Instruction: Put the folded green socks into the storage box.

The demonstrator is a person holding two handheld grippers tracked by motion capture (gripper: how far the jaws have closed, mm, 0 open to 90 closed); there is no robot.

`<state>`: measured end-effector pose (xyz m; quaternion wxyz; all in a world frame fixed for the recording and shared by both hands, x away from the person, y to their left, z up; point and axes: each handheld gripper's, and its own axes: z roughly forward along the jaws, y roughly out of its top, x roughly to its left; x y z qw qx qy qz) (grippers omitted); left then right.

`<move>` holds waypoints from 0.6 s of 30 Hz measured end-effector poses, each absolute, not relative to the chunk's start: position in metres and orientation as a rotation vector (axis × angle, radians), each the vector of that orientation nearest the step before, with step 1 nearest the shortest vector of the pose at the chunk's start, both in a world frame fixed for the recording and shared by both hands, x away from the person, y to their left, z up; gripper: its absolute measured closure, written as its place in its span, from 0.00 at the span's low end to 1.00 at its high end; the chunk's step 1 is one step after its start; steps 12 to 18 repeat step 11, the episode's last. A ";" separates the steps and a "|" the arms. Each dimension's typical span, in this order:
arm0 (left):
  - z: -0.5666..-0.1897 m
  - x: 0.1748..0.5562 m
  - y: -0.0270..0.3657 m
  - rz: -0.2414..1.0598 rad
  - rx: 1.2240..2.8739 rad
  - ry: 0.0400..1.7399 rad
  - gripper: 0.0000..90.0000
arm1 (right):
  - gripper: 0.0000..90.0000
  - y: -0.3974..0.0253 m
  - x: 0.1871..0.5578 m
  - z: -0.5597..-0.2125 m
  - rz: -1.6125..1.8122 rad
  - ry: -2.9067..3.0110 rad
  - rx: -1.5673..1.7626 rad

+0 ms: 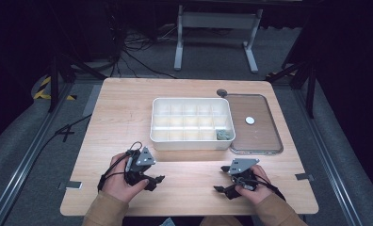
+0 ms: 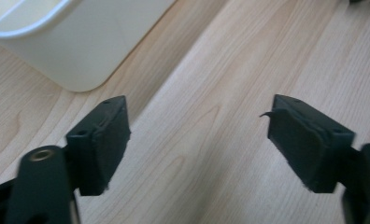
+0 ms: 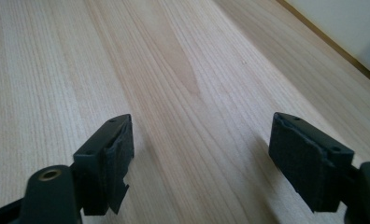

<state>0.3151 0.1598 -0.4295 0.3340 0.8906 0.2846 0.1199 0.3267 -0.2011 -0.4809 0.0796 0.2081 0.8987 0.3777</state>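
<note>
A white compartment box point(image 1: 191, 141) sits in the middle of the wooden table, and a small grey-green item point(image 1: 223, 135) lies in its front right cell. My left gripper point(image 1: 155, 182) rests near the front edge, left of centre, held in a hand. It is open over bare wood point(image 2: 197, 112), with the box's corner point(image 2: 80, 46) just ahead to the left. My right gripper point(image 1: 221, 192) lies at the front right, pointing left. It is also open with nothing between its jaws point(image 3: 202, 126), and the box's wall point(image 3: 346, 23) shows at the upper right.
A clear flat lid point(image 1: 262, 141) lies right of the box with a small white disc point(image 1: 250, 120) on it. A dark round grommet point(image 1: 221, 92) sits behind the lid. Bare wood stretches left of the box and along the front.
</note>
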 end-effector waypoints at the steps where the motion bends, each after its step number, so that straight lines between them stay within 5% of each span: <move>1: -0.432 0.313 0.160 0.322 2.327 0.744 0.24 | 0.24 -0.201 0.326 -0.482 1.137 2.685 0.621; 18: -0.442 0.311 0.155 0.289 2.360 0.727 0.24 | 0.24 -0.203 0.327 -0.478 1.180 2.649 0.645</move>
